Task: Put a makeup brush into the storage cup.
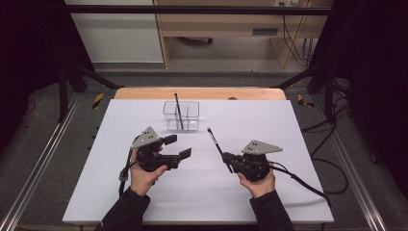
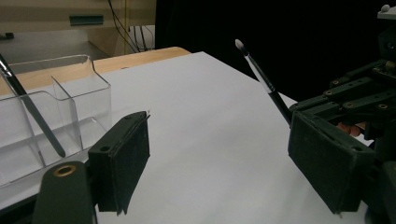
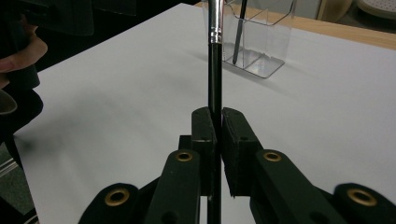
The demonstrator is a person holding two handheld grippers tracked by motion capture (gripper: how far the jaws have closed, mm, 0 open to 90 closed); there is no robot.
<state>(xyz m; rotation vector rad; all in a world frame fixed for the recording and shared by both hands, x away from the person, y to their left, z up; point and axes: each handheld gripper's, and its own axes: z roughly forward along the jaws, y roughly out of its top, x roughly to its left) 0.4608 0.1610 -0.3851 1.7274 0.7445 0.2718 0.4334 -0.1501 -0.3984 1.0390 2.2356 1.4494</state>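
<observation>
Brush (image 3: 215,70) — slim, black-handled with a silver ferrule — is clamped between the right gripper (image 1: 229,162)'s pads, slanting up over the white table (image 1: 298,192). A clear, divided plastic organizer (image 1: 181,115) near the far edge holds a second dark brush (image 1: 177,111) leaning in one compartment. The left gripper (image 1: 178,146) stands wide and empty — its view shows the held brush's pale tip (image 2: 239,44).

Wooden desk (image 1: 226,24) beyond, grey floor (image 1: 43,144), dark curtains (image 1: 29,43)
</observation>
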